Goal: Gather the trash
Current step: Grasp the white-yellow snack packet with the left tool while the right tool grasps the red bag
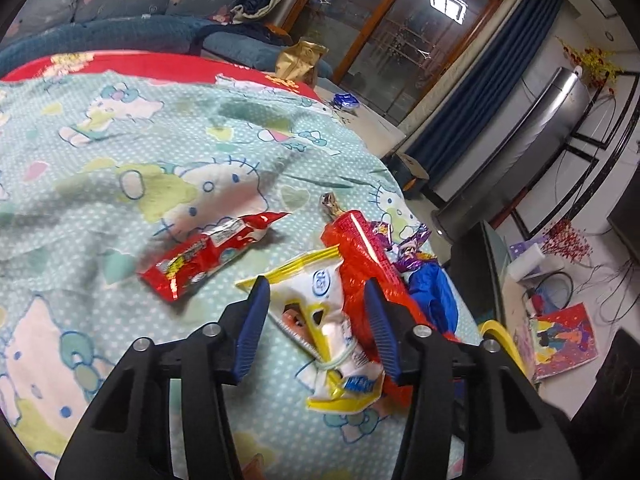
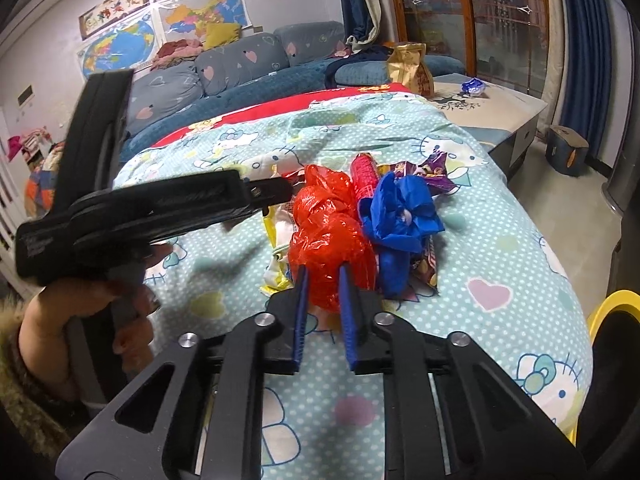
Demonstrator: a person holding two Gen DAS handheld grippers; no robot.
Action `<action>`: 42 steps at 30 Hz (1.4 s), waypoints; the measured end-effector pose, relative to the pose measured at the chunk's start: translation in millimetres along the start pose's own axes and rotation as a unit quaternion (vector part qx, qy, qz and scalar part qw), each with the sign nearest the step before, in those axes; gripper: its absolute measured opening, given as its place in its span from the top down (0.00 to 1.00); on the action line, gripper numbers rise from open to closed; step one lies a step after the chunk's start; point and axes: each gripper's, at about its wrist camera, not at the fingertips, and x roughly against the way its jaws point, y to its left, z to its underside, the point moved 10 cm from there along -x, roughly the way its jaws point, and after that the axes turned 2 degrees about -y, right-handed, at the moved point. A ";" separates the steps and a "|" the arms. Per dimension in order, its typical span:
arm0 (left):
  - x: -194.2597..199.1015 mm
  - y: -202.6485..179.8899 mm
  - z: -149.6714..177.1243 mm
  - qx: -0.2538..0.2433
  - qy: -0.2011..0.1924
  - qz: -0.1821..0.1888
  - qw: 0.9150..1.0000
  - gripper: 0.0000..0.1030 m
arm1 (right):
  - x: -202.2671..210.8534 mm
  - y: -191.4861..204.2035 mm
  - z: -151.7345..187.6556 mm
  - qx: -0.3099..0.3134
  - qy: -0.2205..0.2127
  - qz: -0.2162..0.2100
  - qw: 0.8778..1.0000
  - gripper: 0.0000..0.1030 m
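The right gripper (image 2: 323,276) has its blue fingers (image 2: 301,312) drawn close together and pinching the near edge of a crumpled red plastic bag (image 2: 328,232), which bulges up and out between and above the pads. The left gripper (image 1: 318,296) has its fingers (image 1: 254,328) part-way apart, straddling a white and yellow wrapper (image 1: 332,344); the left pad stands at the wrapper's left edge and the right pad lies against the red bag's side (whether either pad truly presses I cannot tell). In the right wrist view the left gripper's black body reaches in from the left toward the same pile, held by a hand (image 2: 84,308) with a fur-trimmed sleeve below it.

The trash lies heaped together on a bed covered with a pale turquoise cartoon-cat quilt (image 1: 120,160). Just beside the red bag, on its right, sits a crumpled blue bag (image 2: 400,216), with a purple foil wrapper (image 2: 432,172) behind and under it. A red snack packet (image 1: 208,256) lies apart to the left of the pile, alone on the quilt.

Further out, a gold paper bag (image 2: 412,68) stands past the bed's far end beside a low tabletop (image 2: 500,108) carrying a small blue wrapper (image 2: 474,87). A blue sofa (image 2: 240,72) runs along the wall under maps, and a yellow bin rim (image 2: 612,308) shows at the bed's right side.
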 end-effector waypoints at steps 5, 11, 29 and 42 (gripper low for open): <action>-10.4 2.2 3.1 0.017 0.012 0.009 1.000 0.69 | 3.3 4.2 4.0 0.004 0.001 -0.007 1.000 0.98; 1.3 3.3 8.1 0.019 0.005 0.013 1.000 0.82 | 8.3 7.7 5.6 0.006 -0.002 -0.017 1.000 0.99; 77.8 24.0 35.4 -0.019 -0.030 -0.019 0.999 0.85 | 47.2 58.0 22.9 0.056 -0.021 -0.072 0.996 1.00; 110.2 19.5 31.1 -0.027 -0.058 -0.016 0.998 0.85 | 75.3 65.3 14.6 0.045 -0.055 -0.080 0.994 1.00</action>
